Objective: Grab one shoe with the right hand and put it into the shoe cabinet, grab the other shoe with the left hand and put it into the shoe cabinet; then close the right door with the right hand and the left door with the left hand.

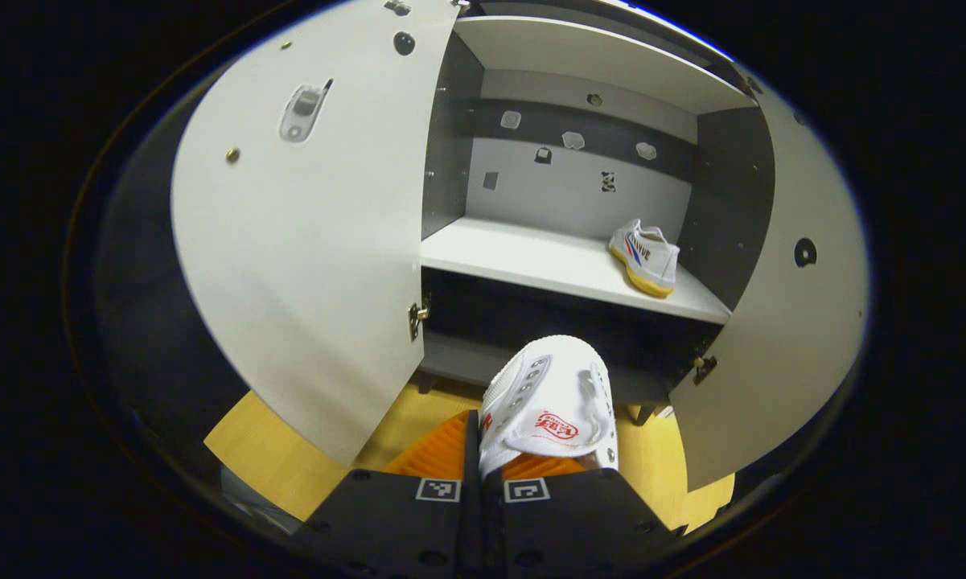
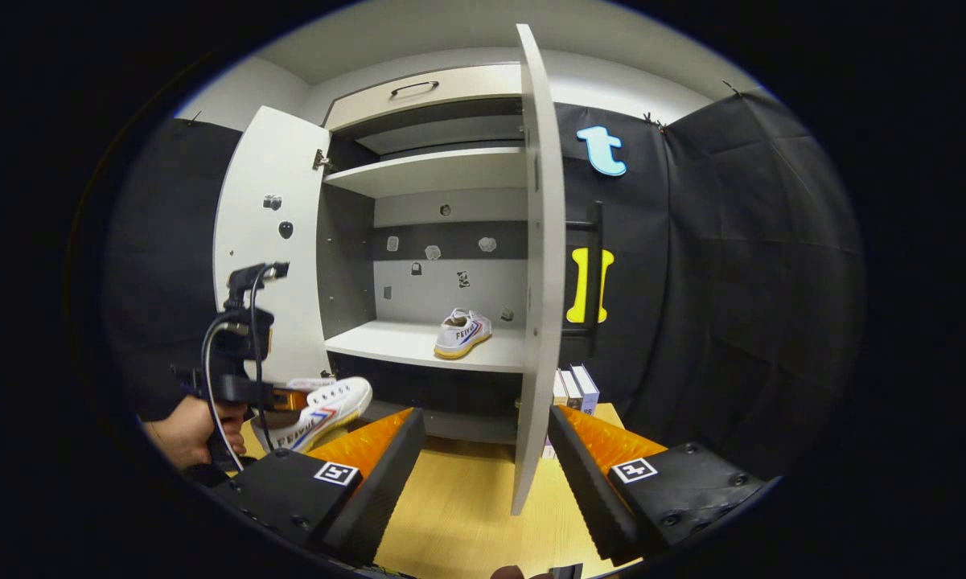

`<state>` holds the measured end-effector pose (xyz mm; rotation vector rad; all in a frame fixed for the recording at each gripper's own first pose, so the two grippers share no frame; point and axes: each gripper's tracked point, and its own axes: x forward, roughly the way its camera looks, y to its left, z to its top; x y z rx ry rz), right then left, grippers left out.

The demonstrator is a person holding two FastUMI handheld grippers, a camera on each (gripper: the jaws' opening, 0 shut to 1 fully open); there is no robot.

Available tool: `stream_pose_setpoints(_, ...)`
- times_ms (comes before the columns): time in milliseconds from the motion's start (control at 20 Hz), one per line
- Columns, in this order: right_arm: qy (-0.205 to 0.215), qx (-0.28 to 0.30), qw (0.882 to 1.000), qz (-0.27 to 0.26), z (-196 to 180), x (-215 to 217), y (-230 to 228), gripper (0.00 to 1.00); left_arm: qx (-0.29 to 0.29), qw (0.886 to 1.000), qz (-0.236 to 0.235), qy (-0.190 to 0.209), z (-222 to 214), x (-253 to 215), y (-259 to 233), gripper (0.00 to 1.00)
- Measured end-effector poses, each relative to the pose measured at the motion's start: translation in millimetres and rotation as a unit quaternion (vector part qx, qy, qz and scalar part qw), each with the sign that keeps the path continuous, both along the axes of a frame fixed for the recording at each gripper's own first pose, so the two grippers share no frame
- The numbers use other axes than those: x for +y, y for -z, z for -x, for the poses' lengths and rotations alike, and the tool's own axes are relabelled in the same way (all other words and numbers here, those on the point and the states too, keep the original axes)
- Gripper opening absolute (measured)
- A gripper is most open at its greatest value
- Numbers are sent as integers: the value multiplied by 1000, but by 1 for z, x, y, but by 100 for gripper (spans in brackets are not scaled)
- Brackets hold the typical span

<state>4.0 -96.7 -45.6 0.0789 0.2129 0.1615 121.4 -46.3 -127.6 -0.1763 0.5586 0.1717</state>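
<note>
My left gripper is shut on the heel end of a white shoe, held in the air in front of the open shoe cabinet, below its middle shelf. The other white shoe lies on that shelf at the right, near the side wall. In the right gripper view the left gripper and its shoe are at the lower left, and the shelved shoe sits inside. My right gripper is open and holds nothing. The edge of the right door stands between its fingers, farther off.
Both doors stand wide open: the left door and the right door. A hand holds the left gripper. Some books stand on the wooden floor right of the cabinet, against the black cloth wall.
</note>
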Motion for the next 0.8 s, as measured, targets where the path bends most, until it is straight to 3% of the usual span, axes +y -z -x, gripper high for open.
stream_pose_setpoints(250, 5, 6, 1000, -29, 3, -24, 7, 98, -29, 999, 7, -24, -64, -8, -54, 5)
stream_pose_setpoints(450, 12, -5, 1000, -11, -2, -48, 17, 98, -51, 997, 6, -49, -120, -6, -88, 5)
stream_pose_setpoints(800, 0, -3, 1000, -28, -7, -65, 20, 98, -20, 996, -17, -82, -222, 10, -85, 5)
